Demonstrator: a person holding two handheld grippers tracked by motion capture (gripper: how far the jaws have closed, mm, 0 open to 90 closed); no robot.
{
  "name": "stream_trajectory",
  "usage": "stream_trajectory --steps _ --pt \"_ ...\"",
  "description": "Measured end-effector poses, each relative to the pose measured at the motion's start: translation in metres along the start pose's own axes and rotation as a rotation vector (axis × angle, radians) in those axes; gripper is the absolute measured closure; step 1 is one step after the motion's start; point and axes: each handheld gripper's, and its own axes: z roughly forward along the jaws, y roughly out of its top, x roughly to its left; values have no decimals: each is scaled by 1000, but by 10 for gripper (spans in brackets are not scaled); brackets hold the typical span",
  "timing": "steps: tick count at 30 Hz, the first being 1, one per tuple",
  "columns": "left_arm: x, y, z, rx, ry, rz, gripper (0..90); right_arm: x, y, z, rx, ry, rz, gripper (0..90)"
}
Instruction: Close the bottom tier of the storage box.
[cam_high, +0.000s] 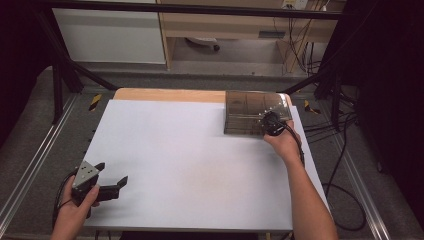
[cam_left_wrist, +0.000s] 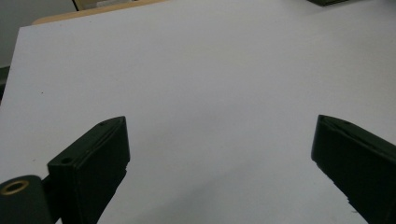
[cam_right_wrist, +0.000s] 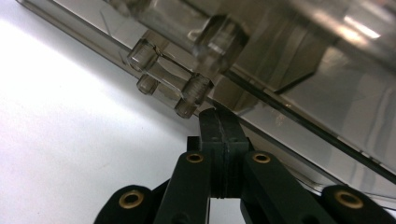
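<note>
Smoked-plastic box (cam_high: 252, 112) sits at the far right corner of the tabletop (cam_high: 190, 165), lid down as far as the high view shows. Contents hard to read through the tinted plastic; inner dividers are visible.

Right hand-held gripper (cam_high: 273, 123) is at the box's near right corner. In the right gripper view its jaws are pressed together, tips (cam_right_wrist: 219, 128) up against the box's lower front edge, just beside the clear hinge/latch knuckles (cam_right_wrist: 187, 91). Can't tell if a thin lip of plastic is pinched between them or if they're only touching the edge; looks closed on nothing.

Left hand-held gripper (cam_high: 111, 182) is near the near left corner of the tabletop, well apart from the box, jaws wide apart over bare white surface (cam_left_wrist: 210, 93). Idle.

Status, my read: work on the box is at its start. Contact made at the latch/lid edge, nothing opened, nothing moved out. Left to do: get a real purchase on the lid or latch, lift or release it, likely with the left gripper coming across to steady the box.
</note>
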Motion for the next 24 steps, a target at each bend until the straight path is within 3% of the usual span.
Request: stream_trajectory --steps 13,24 --pt "0 0 0 2 1 3 45 4 1 -1 -5 -9 -20 900" --pt "-1 0 0 4 0 6 45 12 -1 -9 -47 -4 -24 900"
